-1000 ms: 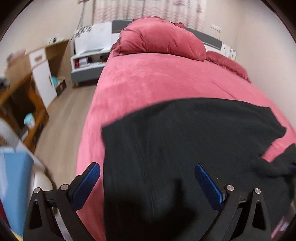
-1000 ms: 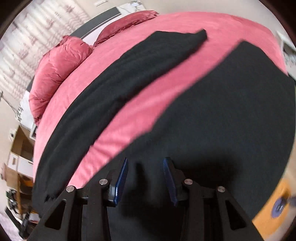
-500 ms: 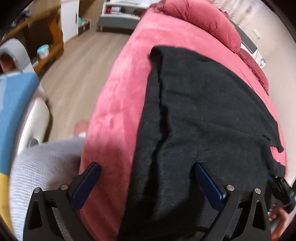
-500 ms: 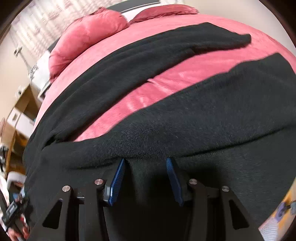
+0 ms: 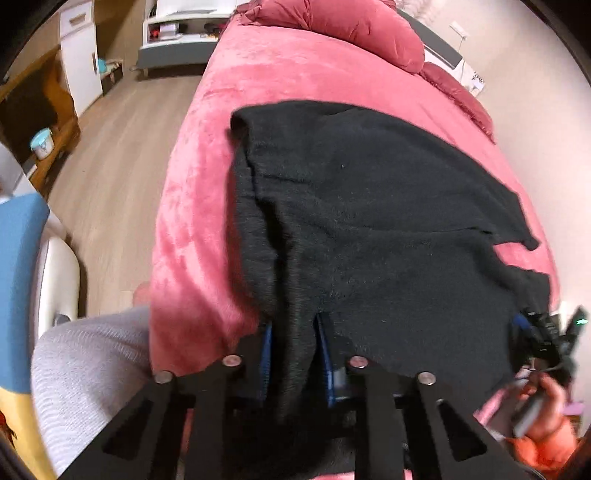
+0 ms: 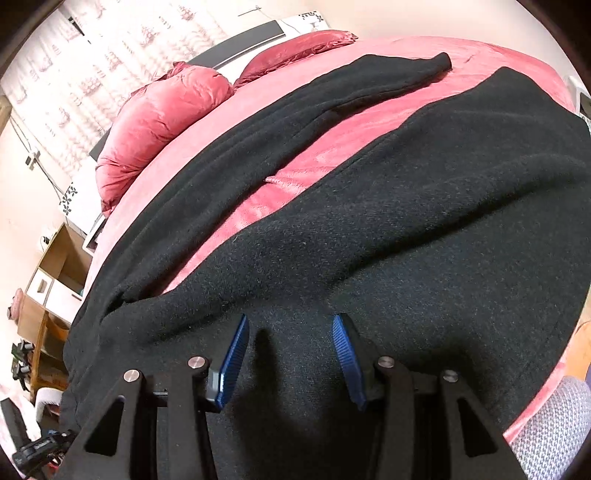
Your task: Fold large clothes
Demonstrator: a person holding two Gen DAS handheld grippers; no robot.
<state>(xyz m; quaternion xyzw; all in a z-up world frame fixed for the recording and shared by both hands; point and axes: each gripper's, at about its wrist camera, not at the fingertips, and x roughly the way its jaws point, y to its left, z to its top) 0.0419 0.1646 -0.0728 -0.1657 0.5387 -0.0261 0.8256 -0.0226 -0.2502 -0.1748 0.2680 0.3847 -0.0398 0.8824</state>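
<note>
A large black knit garment [image 5: 369,221] lies spread over the pink bed [image 5: 280,77]. My left gripper [image 5: 293,354] is shut on a bunched fold of the garment at its near edge, close to the bed's front side. In the right wrist view the garment [image 6: 406,229] fills the foreground, with one long black part [image 6: 295,110] stretching toward the pillows. My right gripper [image 6: 290,354] hovers over the cloth with its blue pads apart and nothing between them. It also shows at the right edge of the left wrist view [image 5: 546,332].
Pink pillows [image 5: 343,26] sit at the head of the bed. Wooden floor [image 5: 118,147], a white cabinet [image 5: 81,59] and wooden shelves lie to the left. My grey-trousered knee [image 5: 88,369] is by the bed's near edge.
My left gripper has closed from wide open onto a fold of the black garment. My right gripper stays open over the cloth and has shifted slightly.
</note>
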